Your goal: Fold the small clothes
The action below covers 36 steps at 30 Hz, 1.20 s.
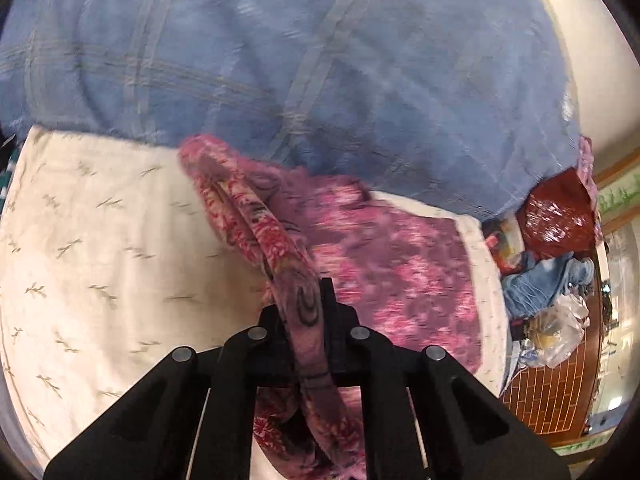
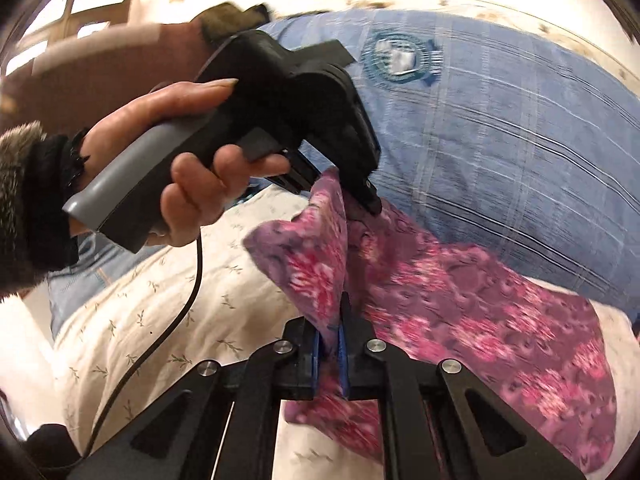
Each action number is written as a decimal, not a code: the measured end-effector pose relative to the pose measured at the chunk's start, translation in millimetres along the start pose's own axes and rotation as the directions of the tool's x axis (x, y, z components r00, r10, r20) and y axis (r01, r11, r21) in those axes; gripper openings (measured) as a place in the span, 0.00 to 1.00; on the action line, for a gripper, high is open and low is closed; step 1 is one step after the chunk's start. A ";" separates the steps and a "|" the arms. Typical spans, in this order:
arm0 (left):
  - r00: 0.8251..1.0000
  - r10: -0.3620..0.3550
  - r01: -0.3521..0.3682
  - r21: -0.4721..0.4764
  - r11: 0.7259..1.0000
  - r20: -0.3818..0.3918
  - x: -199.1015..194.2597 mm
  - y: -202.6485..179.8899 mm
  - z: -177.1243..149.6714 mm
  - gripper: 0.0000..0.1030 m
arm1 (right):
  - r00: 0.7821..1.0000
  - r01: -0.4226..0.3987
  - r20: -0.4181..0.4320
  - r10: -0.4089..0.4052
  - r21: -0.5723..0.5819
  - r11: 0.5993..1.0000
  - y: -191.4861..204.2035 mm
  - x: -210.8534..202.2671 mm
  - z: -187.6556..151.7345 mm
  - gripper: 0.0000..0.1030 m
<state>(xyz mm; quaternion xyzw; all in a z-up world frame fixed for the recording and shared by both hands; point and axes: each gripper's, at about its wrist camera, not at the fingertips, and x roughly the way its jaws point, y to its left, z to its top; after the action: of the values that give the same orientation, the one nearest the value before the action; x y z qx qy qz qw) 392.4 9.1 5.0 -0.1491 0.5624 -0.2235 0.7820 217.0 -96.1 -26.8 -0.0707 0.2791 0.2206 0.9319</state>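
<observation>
I'm working over the bed, cream bedsheet point(image 1: 100, 240) with a small leaf print lying under everything. A blue plaid blanket point(image 1: 320, 60) is bunching across the far side, and in the right wrist view a round crest is showing on it. The pink-purple floral garment point(image 2: 480, 312) is lying on the sheet just in front of the blanket, one edge lifting off the bed between my two tools. My left hand point(image 2: 188, 168) is wrapping the grey handle, fur cuff at the wrist, black cable hanging below. Left gripper point(image 1: 310, 312) is pressing together on a rolled hem of the garment, fabric running up through the jaws. Right gripper point(image 2: 330, 344) is pinching another fold of the same garment between its blue pads point(image 2: 316, 348). Off the bed's right edge in the left wrist view: a red plastic bag point(image 1: 560, 216), crumpled blue cloth point(image 1: 548, 280), a clear bag point(image 1: 560, 332), all blurry.
</observation>
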 end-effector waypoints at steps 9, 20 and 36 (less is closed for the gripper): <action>0.999 0.013 -0.007 0.117 0.993 -0.049 51.5 -111.2 -6.7 0.07 | 0.997 0.032 0.058 -0.046 0.227 0.973 -81.4 -65.1 -25.3 0.06; 0.962 0.191 -0.157 0.173 0.972 -0.196 165.0 -157.5 -21.1 0.18 | 1.000 -0.014 -0.009 0.024 0.563 0.826 -186.2 -65.8 -107.1 0.13; 0.957 0.254 -0.214 0.249 0.944 -0.140 149.8 -189.7 -26.0 0.04 | 0.966 -0.257 0.173 0.190 0.617 0.744 -203.3 -72.1 -114.0 0.05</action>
<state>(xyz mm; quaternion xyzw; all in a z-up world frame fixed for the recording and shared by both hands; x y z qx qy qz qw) 373.4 -230.2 -33.3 0.0308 0.6110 -0.2045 0.7642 199.0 -333.4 -80.5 0.2928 0.2968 0.2267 0.8802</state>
